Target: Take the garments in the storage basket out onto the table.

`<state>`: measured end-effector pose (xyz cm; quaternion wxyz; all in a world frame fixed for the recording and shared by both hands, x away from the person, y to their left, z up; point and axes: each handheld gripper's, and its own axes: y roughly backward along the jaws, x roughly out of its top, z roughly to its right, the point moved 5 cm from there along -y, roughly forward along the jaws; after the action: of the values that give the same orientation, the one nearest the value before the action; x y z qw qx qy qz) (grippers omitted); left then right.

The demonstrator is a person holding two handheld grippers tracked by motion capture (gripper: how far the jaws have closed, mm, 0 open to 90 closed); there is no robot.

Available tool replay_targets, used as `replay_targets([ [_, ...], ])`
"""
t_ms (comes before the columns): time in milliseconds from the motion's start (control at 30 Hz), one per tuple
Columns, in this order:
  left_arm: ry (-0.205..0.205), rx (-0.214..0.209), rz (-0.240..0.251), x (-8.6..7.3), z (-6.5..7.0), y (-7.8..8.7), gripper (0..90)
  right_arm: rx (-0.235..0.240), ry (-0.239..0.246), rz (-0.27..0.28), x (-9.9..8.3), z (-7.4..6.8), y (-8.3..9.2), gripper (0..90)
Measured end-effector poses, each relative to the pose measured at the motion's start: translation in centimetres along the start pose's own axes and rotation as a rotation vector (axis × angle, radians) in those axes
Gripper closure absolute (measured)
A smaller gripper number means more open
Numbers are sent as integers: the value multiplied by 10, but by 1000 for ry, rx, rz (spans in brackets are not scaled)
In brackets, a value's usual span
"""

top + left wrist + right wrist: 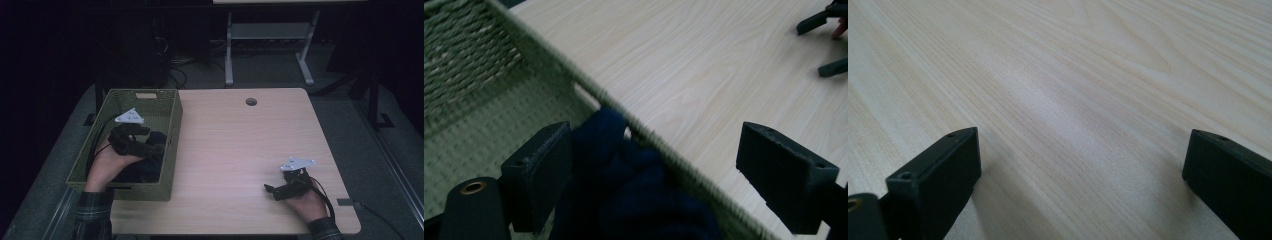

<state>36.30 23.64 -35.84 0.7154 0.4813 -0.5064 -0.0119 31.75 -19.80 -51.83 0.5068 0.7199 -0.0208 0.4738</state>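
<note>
A green woven basket (176, 120) stands on the left part of the light wood table (240, 145). Dark blue cloth (145, 169) lies bunched inside it against the right wall. My left gripper (158, 146) hangs over the basket, open. In the left gripper view the left gripper (661, 175) straddles the basket's rim (549, 55), one jaw inside and one over the table, with the blue cloth (624, 195) between them, not clamped. My right gripper (271, 192) rests low near the table's front right, open. In the right gripper view the right gripper (1078, 180) has bare wood table (1073, 75) between its jaws.
A round cable hole (251, 101) sits near the table's far edge. Behind the table stand the white legs of another desk (228, 55) and cables on the dark floor. The right gripper (824, 45) shows at the top right of the left gripper view.
</note>
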Motion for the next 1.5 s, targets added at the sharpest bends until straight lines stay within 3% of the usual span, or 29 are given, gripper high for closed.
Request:
replay_targets([
  [367, 43, 33, -55, -27, -9, 8, 147, 3, 2, -2, 0, 0, 0, 18],
  [633, 42, 26, -98, -42, -11, 4, 146, 3, 4, -1, 0, 0, 0, 18],
  [1000, 29, -13, -177, -51, -7, -10, 144, 3, 4, -1, 0, 0, 0, 18],
  [1300, -1, -16, -273, -61, -7, -20, 140, 3, 3, -1, 0, 0, 0, 17],
  [1500, -22, -10, -294, -62, -8, -23, 140, 3, 4, -1, 0, 0, 0, 18],
])
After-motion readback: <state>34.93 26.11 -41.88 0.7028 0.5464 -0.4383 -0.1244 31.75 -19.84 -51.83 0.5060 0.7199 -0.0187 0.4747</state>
